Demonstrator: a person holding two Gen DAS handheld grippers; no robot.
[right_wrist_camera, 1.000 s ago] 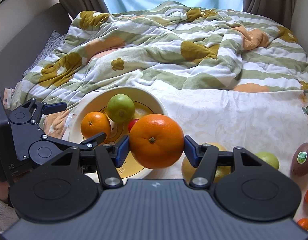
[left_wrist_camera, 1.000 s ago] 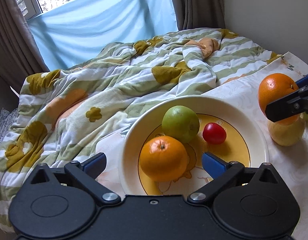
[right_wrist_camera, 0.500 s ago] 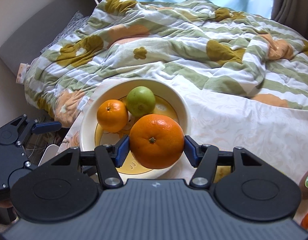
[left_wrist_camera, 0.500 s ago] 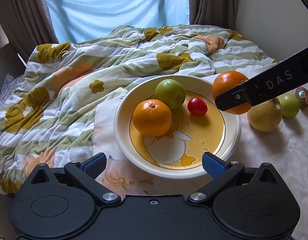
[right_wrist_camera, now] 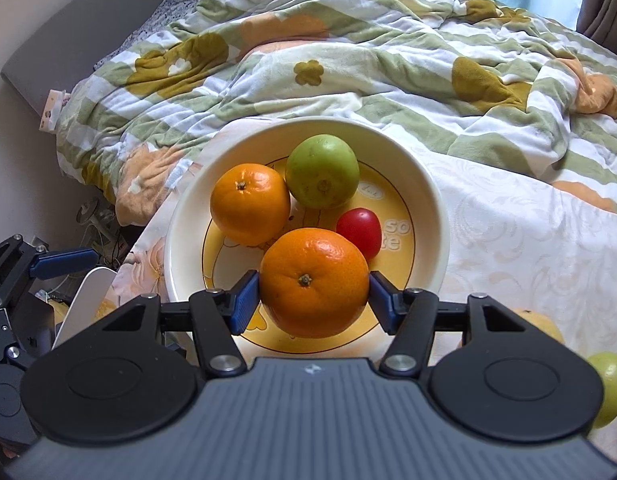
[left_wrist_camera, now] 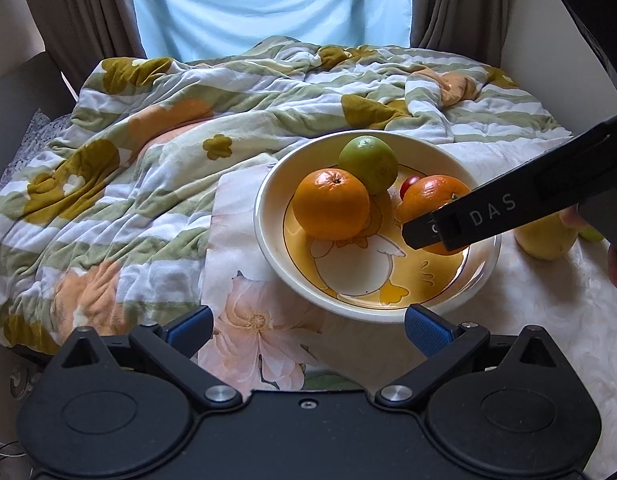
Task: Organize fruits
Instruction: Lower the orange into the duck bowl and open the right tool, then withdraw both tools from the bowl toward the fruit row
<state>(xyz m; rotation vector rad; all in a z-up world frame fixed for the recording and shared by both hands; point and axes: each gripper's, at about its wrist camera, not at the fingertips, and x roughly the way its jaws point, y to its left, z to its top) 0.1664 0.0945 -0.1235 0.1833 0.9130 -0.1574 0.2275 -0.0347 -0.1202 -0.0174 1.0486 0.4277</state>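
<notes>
A cream bowl (right_wrist_camera: pixel 428 200) with a yellow duck picture sits on the bed; it also shows in the left wrist view (left_wrist_camera: pixel 276 256). In it lie an orange (right_wrist_camera: pixel 250 203), a green apple (right_wrist_camera: pixel 322 170) and a small red fruit (right_wrist_camera: pixel 358 232). My right gripper (right_wrist_camera: pixel 314 300) is shut on a second orange (right_wrist_camera: pixel 314 282) and holds it over the bowl's near side; that orange also shows in the left wrist view (left_wrist_camera: pixel 432 196). My left gripper (left_wrist_camera: pixel 308 328) is open and empty, just in front of the bowl.
A yellow fruit (left_wrist_camera: pixel 544 240) and a green fruit (right_wrist_camera: pixel 610 384) lie on the white cloth to the right of the bowl. A rumpled green-striped floral blanket (left_wrist_camera: pixel 148 160) covers the bed behind and to the left. A wall stands at the right.
My right gripper has carried the orange leftward from beside the bowl to over the bowl's inside. My left gripper has drawn back from the bowl, still open.
</notes>
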